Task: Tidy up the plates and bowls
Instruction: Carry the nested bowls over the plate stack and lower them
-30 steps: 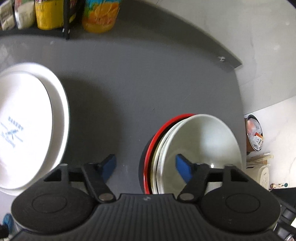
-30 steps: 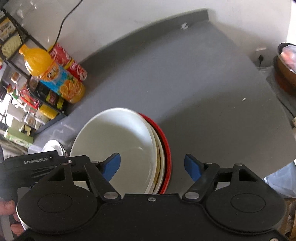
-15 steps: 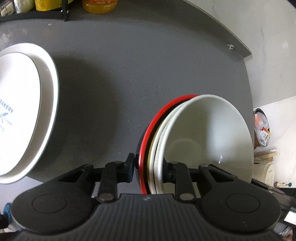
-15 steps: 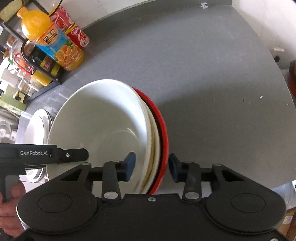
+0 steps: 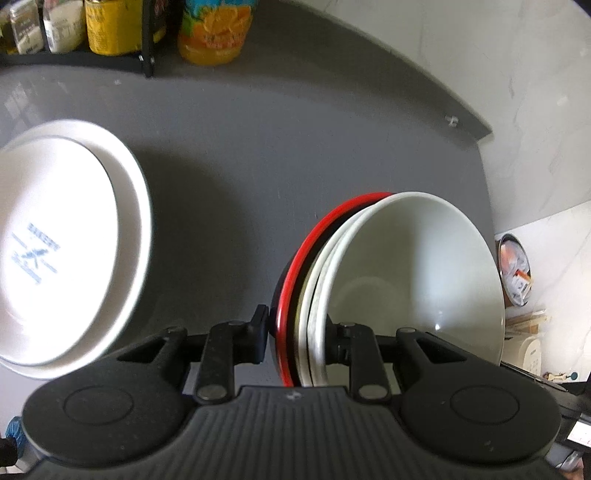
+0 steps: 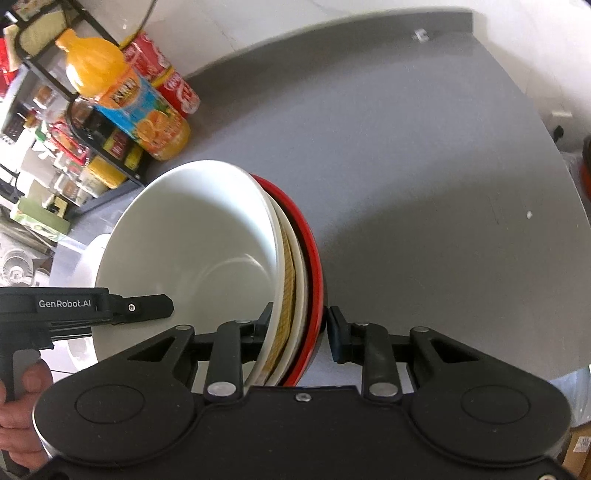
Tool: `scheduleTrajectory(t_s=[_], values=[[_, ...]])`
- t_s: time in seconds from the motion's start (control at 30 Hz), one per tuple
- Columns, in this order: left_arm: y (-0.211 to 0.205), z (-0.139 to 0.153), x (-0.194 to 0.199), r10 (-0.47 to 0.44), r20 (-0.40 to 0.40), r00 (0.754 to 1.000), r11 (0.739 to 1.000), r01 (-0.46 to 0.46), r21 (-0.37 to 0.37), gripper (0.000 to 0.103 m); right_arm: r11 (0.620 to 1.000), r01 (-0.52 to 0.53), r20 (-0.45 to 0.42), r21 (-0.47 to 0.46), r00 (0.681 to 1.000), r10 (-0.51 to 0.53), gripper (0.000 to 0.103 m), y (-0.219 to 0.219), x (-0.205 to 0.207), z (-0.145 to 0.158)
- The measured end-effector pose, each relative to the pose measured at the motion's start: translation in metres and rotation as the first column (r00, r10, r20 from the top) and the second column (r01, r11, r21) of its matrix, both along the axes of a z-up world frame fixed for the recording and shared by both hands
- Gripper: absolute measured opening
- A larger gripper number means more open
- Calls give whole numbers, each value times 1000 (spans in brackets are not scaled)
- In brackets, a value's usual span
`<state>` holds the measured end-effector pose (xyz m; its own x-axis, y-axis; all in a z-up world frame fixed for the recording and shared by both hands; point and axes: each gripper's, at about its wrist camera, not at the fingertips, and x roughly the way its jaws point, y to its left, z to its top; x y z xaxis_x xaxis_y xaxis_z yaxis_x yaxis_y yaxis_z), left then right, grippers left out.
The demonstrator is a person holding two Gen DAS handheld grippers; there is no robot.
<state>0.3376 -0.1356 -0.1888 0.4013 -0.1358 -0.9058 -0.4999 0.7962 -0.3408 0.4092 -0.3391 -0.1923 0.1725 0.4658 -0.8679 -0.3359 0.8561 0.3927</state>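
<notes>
A nested stack of bowls (image 5: 410,273) has a white bowl (image 6: 192,243) on the inside and a red-rimmed black bowl (image 5: 291,273) on the outside. My left gripper (image 5: 297,332) is shut on the stack's rim from one side. From the opposite side my right gripper (image 6: 297,328) clamps the same stack. The red-rimmed bowl (image 6: 312,258) lies against the right gripper's right finger. Over the grey counter (image 5: 258,147) the stack looks lifted. Two stacked white plates (image 5: 62,236), the top one with blue print, lie at the left.
An orange juice bottle (image 6: 129,99), red cola cans (image 6: 166,74) and a black wire rack of jars (image 5: 92,33) stand at the counter's back. A hand (image 6: 22,398) holds the left gripper's handle. The counter's right edge (image 6: 569,229) drops off beside a white wall.
Both grippers went from open on either side of the bowl stack to shut on its rim. The stack and both views have since shifted, as if raised off the counter.
</notes>
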Motion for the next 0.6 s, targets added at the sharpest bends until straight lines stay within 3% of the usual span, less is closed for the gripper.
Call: scheduleTrajectory(t_s=[0.6], values=[[80, 41, -49, 162, 84, 983, 986, -164, 16, 24, 990, -127, 69, 55, 990, 123, 28, 98, -17, 36]])
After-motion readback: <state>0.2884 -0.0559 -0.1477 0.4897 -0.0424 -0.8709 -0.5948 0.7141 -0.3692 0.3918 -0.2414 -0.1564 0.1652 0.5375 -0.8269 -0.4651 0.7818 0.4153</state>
